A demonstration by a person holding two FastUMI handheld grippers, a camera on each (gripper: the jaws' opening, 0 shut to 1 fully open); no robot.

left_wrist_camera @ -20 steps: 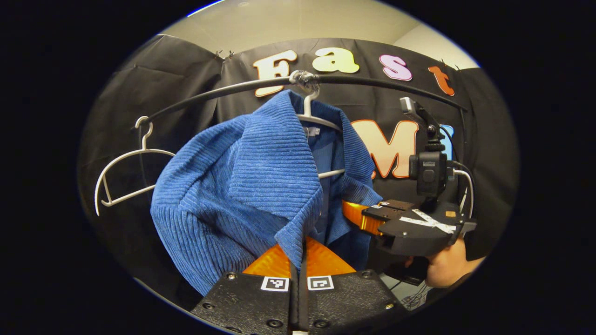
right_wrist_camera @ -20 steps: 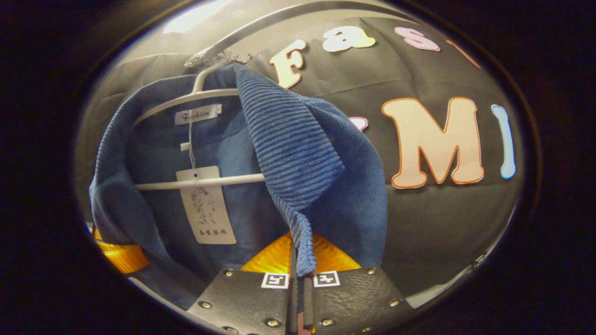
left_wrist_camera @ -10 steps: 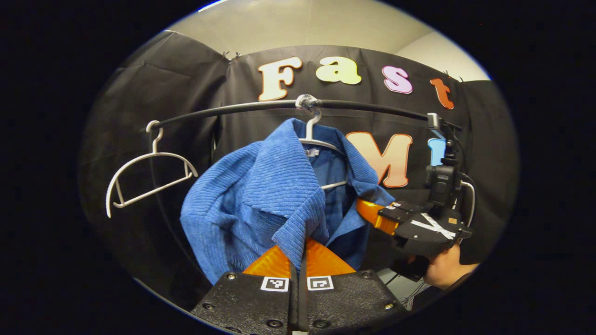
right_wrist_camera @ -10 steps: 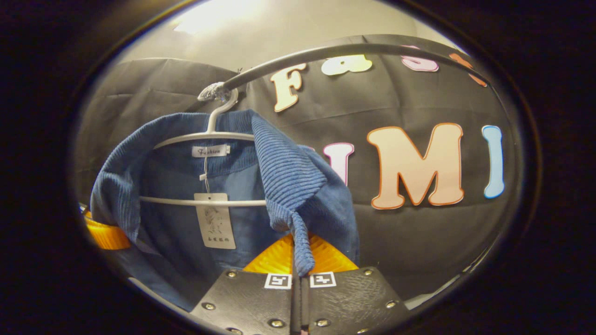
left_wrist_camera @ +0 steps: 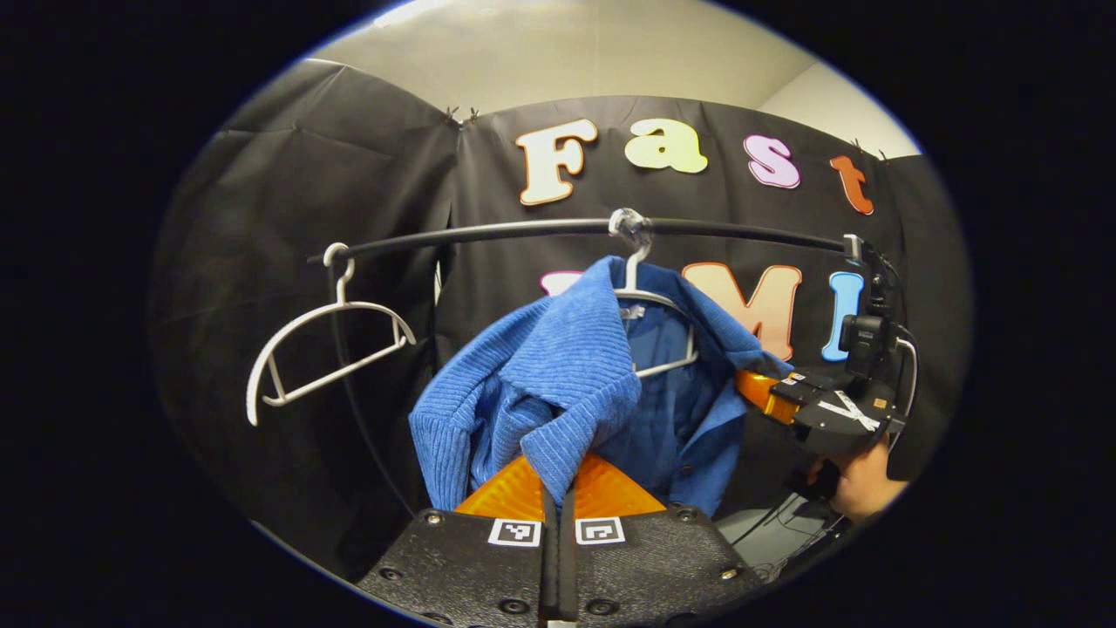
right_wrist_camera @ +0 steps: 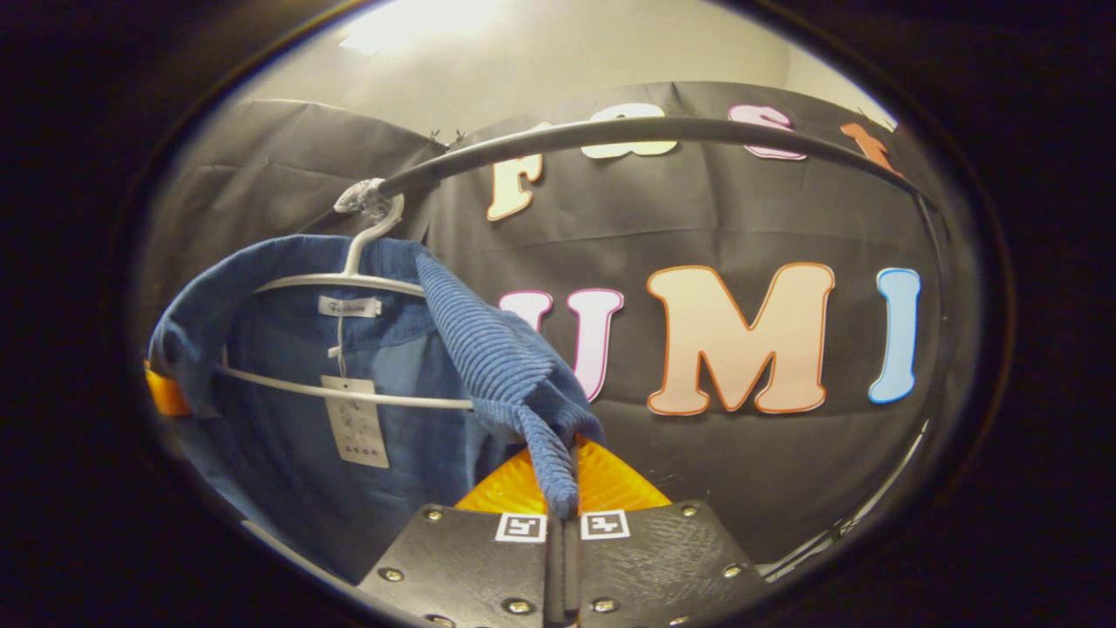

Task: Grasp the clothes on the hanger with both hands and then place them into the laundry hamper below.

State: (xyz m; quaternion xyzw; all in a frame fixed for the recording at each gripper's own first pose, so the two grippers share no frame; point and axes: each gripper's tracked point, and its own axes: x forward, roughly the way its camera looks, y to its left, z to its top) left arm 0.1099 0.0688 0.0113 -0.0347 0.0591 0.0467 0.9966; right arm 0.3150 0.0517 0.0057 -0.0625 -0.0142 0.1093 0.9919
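A blue ribbed jacket (left_wrist_camera: 567,384) hangs half off a white hanger (left_wrist_camera: 649,301) on the black rail (left_wrist_camera: 523,231). My left gripper (left_wrist_camera: 558,475) is shut on one front edge of the jacket, pulled out toward me. In the left gripper view my right gripper (left_wrist_camera: 758,392) grips the jacket's other side, with a hand (left_wrist_camera: 859,484) behind it. In the right gripper view that right gripper (right_wrist_camera: 562,488) is shut on a ribbed flap of the jacket (right_wrist_camera: 488,349). The hanger (right_wrist_camera: 349,279) still sits inside the collar, and a paper tag (right_wrist_camera: 353,419) dangles there.
An empty white hanger (left_wrist_camera: 323,340) hangs tilted on the rail to the left of the jacket. Black cloth walls close in the back and sides. Cables lie on the floor (left_wrist_camera: 776,541) below my right gripper. The rail (right_wrist_camera: 628,135) arcs overhead in the right gripper view.
Both grippers have drawn back and down from the rail with the jacket edges held. The jacket looks smaller and stretched forward, sliding off the hanger's shoulders.
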